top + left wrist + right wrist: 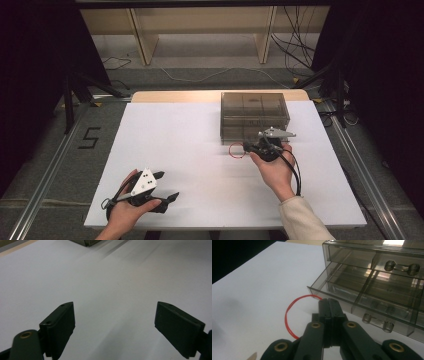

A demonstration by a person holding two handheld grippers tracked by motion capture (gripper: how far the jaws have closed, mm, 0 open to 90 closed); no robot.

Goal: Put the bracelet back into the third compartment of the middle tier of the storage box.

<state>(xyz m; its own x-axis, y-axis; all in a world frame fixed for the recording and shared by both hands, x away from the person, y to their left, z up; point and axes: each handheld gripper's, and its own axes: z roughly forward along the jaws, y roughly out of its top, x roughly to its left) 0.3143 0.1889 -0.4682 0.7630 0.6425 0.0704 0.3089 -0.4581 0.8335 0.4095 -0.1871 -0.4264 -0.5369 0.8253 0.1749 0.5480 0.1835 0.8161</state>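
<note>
Nearest the high camera, the left gripper (167,186) rests low on the white table (200,200) at its near left corner, held in the person's left hand (125,212), a grey three-cornered plate on top. Its fingers (58,326) stand wide apart with nothing but bare table between them, as the left gripper view shows; a corner of the box sits far off at the top of that view. Farther in and to the right, the right hand (275,170) in a cream sleeve (305,220) holds the right gripper (246,146) just in front of the box (254,107), a smoky see-through drawer unit near the table's far edge. In the right gripper view the fingers (329,308) are pressed together, and a thin red ring (287,317) curves out from them to the left over the table and comes back under the gripper; it seems to be pinched between the fingers, though the exact contact is hidden by the pads. In the high view the ring lies just left of the gripper tip and close before the box front. The lower drawer (362,302) is pulled out a little, its near corner just beside the fingertips; dividers split it into compartments, and a clear bar handle sits on its front. Another drawer above it is shut and has the same kind of handle. The two grippers are well apart.
</note>
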